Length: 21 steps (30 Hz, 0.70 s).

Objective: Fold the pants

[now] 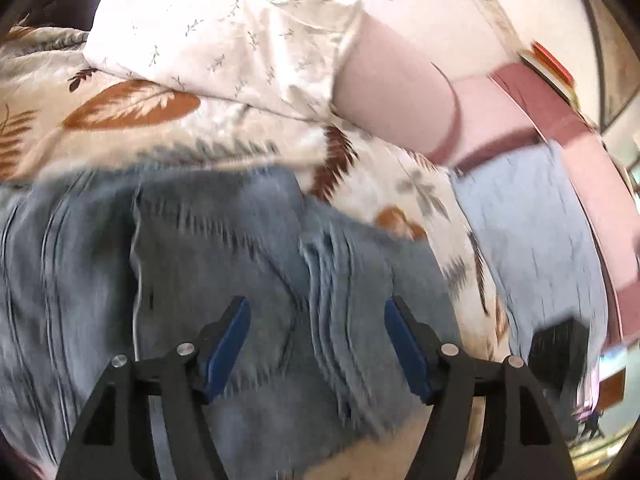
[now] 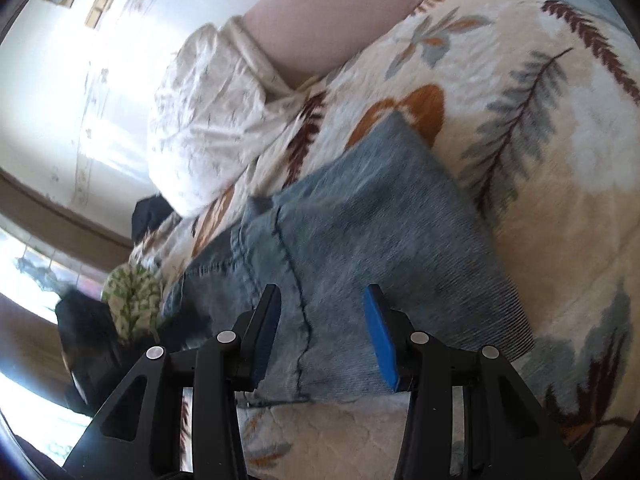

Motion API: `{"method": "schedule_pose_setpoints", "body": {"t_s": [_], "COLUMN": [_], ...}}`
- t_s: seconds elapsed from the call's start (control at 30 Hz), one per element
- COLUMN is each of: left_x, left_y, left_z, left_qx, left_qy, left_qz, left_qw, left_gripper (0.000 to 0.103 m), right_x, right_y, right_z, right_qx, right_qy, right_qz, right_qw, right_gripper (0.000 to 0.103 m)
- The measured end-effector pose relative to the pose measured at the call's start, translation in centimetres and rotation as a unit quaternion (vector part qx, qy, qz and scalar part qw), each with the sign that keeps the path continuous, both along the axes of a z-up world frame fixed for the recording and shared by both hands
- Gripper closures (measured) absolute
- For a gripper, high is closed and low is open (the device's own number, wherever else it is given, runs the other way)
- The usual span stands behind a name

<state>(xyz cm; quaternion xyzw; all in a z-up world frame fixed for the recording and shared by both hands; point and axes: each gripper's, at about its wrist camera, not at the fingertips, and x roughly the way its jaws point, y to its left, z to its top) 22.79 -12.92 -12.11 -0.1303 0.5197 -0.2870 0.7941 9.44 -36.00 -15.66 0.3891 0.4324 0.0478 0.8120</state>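
The jeans (image 1: 224, 248) lie on the leaf-print quilt (image 1: 132, 120), below the white pillow (image 1: 224, 32). The left gripper (image 1: 317, 308) hovers released above them. The right gripper (image 2: 322, 296) gapes too, pads clear of the denim.

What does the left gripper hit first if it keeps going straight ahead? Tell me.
Most likely the blue jeans. The left gripper points down at the denim, which fills the gap between its open fingers, with nothing held. The frame is blurred, so depth is unclear; the leaf-print bedspread lies beyond.
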Motion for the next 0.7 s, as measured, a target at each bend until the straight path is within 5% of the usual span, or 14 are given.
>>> {"method": "schedule_pose_setpoints", "body": {"t_s": [0.13, 0.27, 0.33, 0.43, 0.7], "left_x": [3.6, 4.4, 4.0, 3.8, 4.4], "left_y": [-3.3, -5.6, -7.1, -8.8, -10.3], "left_z": [-3.3, -4.4, -3.8, -3.0, -1.0], "left_qx": [0.028, 0.006, 0.004, 0.040, 0.066], "left_qy": [0.080, 0.094, 0.078, 0.038, -0.026], "left_qz": [-0.002, -0.024, -0.036, -0.060, -0.102], "left_qw": [0.9964, 0.9953, 0.9963, 0.9966, 0.9923], "left_gripper": [0.029, 0.031, 0.033, 0.065, 0.074], "right_x": [0.6, 0.7, 0.8, 0.8, 0.4], "right_y": [1.6, 2.0, 1.9, 2.2, 3.1], "right_z": [-0.9, -1.2, -1.7, -1.6, -0.2], "right_qx": [-0.016, -0.027, -0.026, -0.041, -0.062], "right_qy": [0.026, 0.033, 0.044, 0.040, 0.004], "right_qz": [0.036, 0.044, 0.050, 0.057, 0.071], "right_qw": [0.999, 0.998, 0.997, 0.997, 0.996], "right_gripper": [0.060, 0.060, 0.060, 0.060, 0.058]}}
